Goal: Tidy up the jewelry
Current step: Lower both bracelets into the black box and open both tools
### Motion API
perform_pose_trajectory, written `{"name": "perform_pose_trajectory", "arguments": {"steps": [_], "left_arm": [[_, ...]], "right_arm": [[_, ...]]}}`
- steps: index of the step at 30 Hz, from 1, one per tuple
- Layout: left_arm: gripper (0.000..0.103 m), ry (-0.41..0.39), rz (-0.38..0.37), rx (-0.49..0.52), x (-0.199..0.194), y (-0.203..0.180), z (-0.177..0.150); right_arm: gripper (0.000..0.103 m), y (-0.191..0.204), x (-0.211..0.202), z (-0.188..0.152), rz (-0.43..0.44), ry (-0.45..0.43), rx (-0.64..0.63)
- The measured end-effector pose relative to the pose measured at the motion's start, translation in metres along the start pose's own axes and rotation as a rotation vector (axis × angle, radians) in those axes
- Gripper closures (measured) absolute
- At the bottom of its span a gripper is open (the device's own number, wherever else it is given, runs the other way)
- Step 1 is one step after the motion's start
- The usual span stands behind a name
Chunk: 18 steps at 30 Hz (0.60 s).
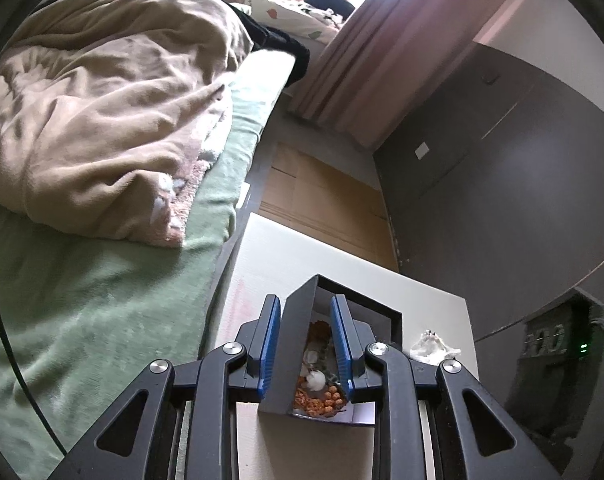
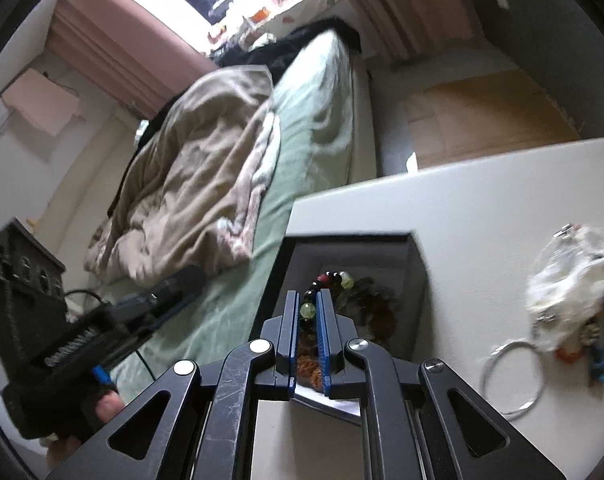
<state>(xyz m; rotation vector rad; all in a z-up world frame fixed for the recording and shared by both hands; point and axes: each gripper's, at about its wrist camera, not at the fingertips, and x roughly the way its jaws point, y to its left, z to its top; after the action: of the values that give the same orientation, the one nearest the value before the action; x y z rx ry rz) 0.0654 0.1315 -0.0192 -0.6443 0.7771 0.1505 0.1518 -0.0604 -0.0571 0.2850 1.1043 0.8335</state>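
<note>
The left hand-held gripper (image 1: 305, 344) has its blue pads straddling the near-left wall of the dark box (image 1: 297, 320), one pad outside and one inside, clamped on that wall while the box stands on the white worktop (image 1: 285, 252) beside the bed (image 1: 101, 280). The right hand-held gripper (image 2: 306, 340) reaches into the same box (image 2: 420, 264), its pads pinched on a bead bracelet (image 2: 308, 309) whose yellow-green bead sits between them, above orange beads (image 1: 326, 396) on the box floor. A clear bag (image 2: 574, 280) and metal ring (image 2: 514, 376) lie on the worktop well right of the box.
</note>
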Motion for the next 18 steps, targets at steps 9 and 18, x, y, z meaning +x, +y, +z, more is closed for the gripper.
{"name": "perform_pose_trajectory", "arguments": {"steps": [9, 18], "left_arm": [[0.076, -0.002, -0.004, 0.003, -0.002, -0.001, 0.001], [0.039, 0.001, -0.012, 0.082, 0.003, -0.028, -0.012]], "right_arm": [[0.092, -0.004, -0.021, -0.002, 0.002, -0.03, 0.009], [0.043, -0.035, -0.082, -0.004, -0.1, -0.127, 0.071]]}}
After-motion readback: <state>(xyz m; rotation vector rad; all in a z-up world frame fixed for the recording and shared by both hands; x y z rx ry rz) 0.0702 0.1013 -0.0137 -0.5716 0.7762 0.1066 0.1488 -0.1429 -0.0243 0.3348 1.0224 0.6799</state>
